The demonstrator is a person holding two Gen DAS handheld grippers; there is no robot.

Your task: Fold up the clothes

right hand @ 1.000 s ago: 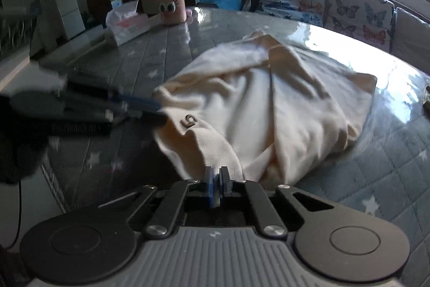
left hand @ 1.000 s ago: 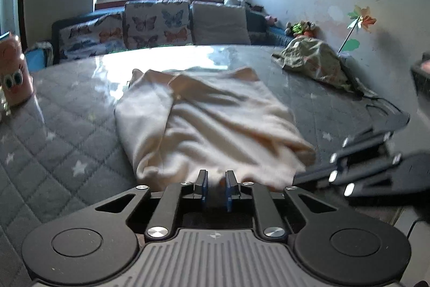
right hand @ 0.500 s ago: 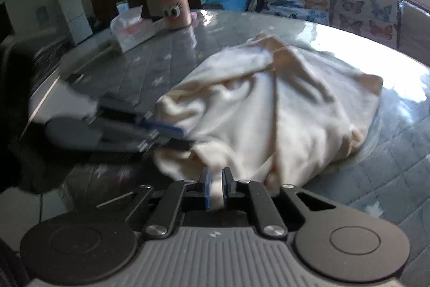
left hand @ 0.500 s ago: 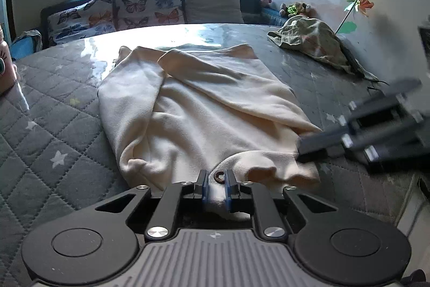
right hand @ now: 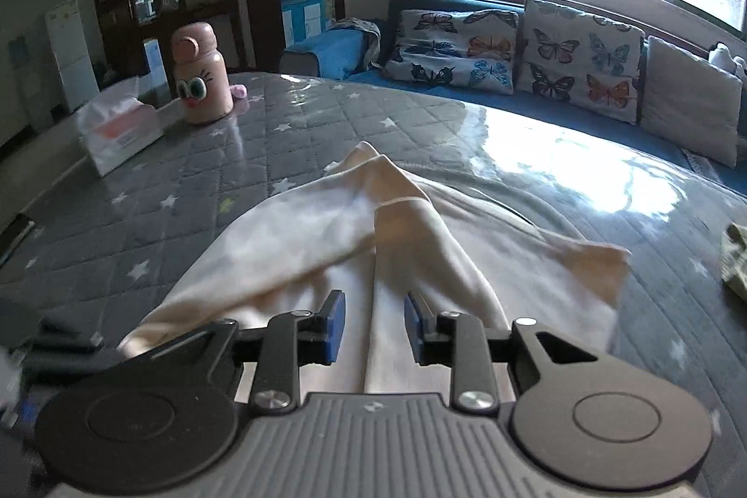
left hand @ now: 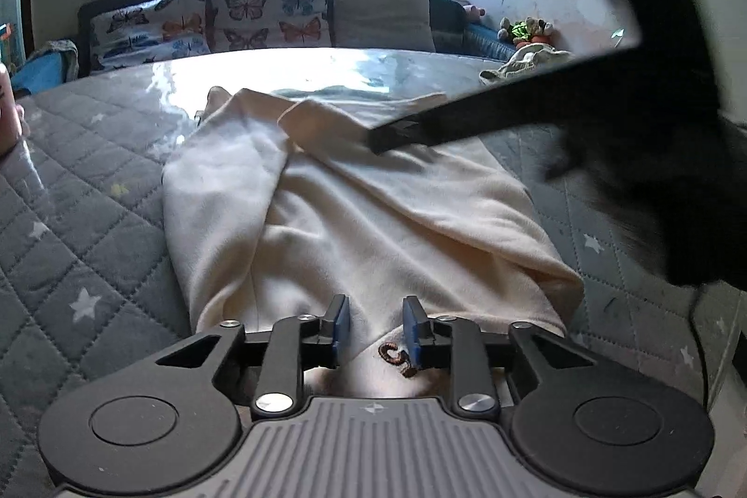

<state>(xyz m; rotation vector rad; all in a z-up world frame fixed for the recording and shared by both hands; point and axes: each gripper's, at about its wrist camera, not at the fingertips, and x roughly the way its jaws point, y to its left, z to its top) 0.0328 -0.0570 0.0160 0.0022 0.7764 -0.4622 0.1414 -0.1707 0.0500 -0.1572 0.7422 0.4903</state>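
A cream sweatshirt [left hand: 355, 213] lies partly folded on the grey quilted table, sleeves laid over its body; it also shows in the right wrist view [right hand: 327, 246]. My left gripper [left hand: 376, 332] is open just above its near hem, beside a small brown embroidered mark [left hand: 397, 358]. My right gripper [right hand: 373, 330] is open over the middle of the garment, holding nothing. In the left wrist view the right gripper [left hand: 397, 134] appears as a blurred black shape reaching over the far sleeve.
A pink bottle with cartoon eyes [right hand: 200, 78] and a tissue box [right hand: 119, 127] stand at the table's far left. An olive garment [left hand: 527, 61] lies at the far right. A sofa with butterfly cushions [right hand: 513, 50] runs behind the table [right hand: 186, 180].
Both grippers have opened and let go of the sweatshirt's hem. The right gripper has risen and swung forward over the garment. The garment now lies flatter.
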